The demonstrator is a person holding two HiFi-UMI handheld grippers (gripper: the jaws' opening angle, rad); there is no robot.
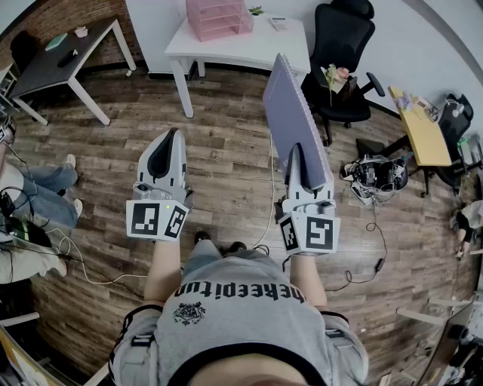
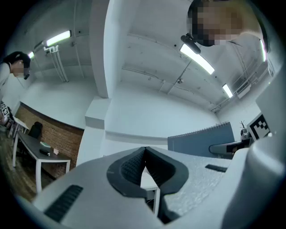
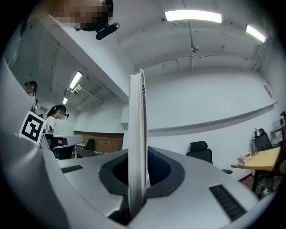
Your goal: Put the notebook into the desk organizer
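Observation:
I hold a grey-blue spiral notebook (image 1: 293,113) on edge in my right gripper (image 1: 296,154), which is shut on its lower edge. In the right gripper view the notebook (image 3: 136,134) rises thin and upright between the jaws of the right gripper (image 3: 138,179). My left gripper (image 1: 167,147) hangs level to its left, shut with nothing in it; its tips (image 2: 144,154) meet. From the left gripper view the notebook (image 2: 201,139) shows at the right. The pink desk organizer (image 1: 219,16) stands on the white table (image 1: 249,47) far ahead.
A black office chair (image 1: 343,45) stands right of the white table. A dark desk (image 1: 56,64) is at the far left, a yellow table (image 1: 419,128) at the right. Cables and a round device (image 1: 377,177) lie on the wooden floor. A seated person's legs (image 1: 38,192) show at the left.

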